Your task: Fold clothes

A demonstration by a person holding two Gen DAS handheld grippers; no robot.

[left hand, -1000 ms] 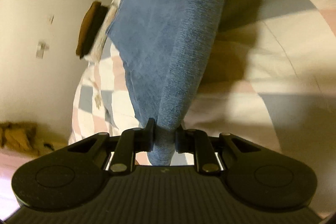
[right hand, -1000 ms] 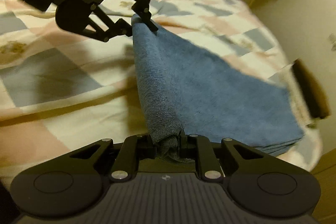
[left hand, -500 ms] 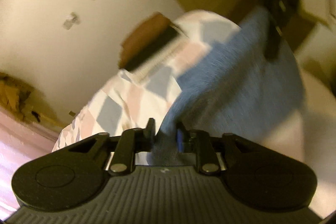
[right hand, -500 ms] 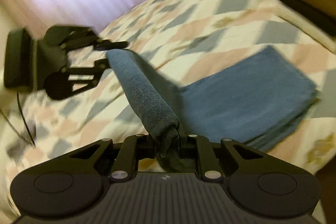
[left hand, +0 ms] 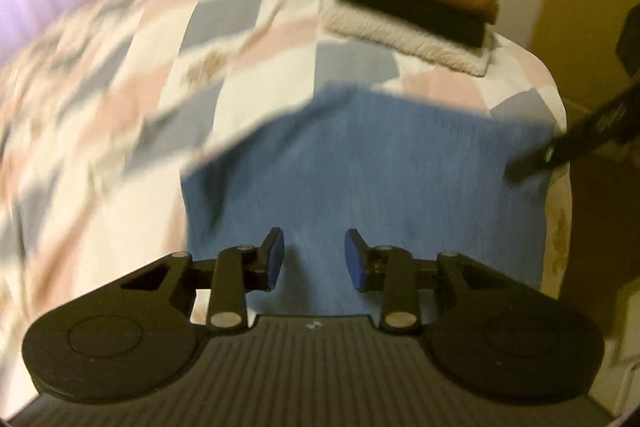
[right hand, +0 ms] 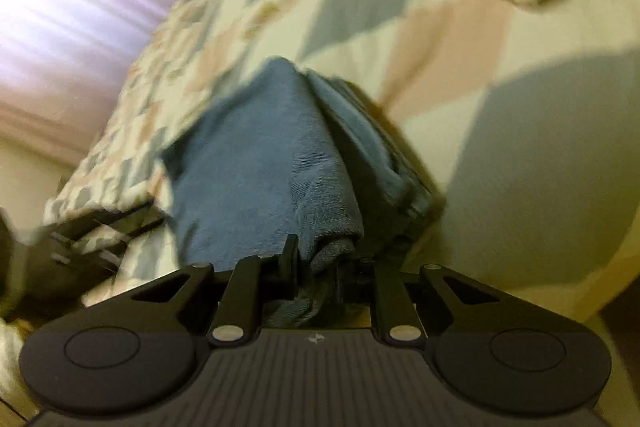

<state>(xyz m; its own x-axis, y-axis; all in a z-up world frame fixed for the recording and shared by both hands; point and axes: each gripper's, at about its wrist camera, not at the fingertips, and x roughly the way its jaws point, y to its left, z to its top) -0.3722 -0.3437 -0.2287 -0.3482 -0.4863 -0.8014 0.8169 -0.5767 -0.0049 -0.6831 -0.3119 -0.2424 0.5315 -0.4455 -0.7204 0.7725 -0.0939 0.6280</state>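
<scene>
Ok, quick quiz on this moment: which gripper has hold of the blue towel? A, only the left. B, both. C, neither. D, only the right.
D: the right gripper has its fingers pinched on a bunched corner of the blue towel, while the left gripper is spread open, its blue pads apart above the cloth and holding nothing.

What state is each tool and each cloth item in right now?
Left tool: open, over the blue towel.
Right tool: shut on the blue towel.
Blue towel: folded over, lying on the quilt.
Stack of folded cloths: piled beyond the towel.
</scene>
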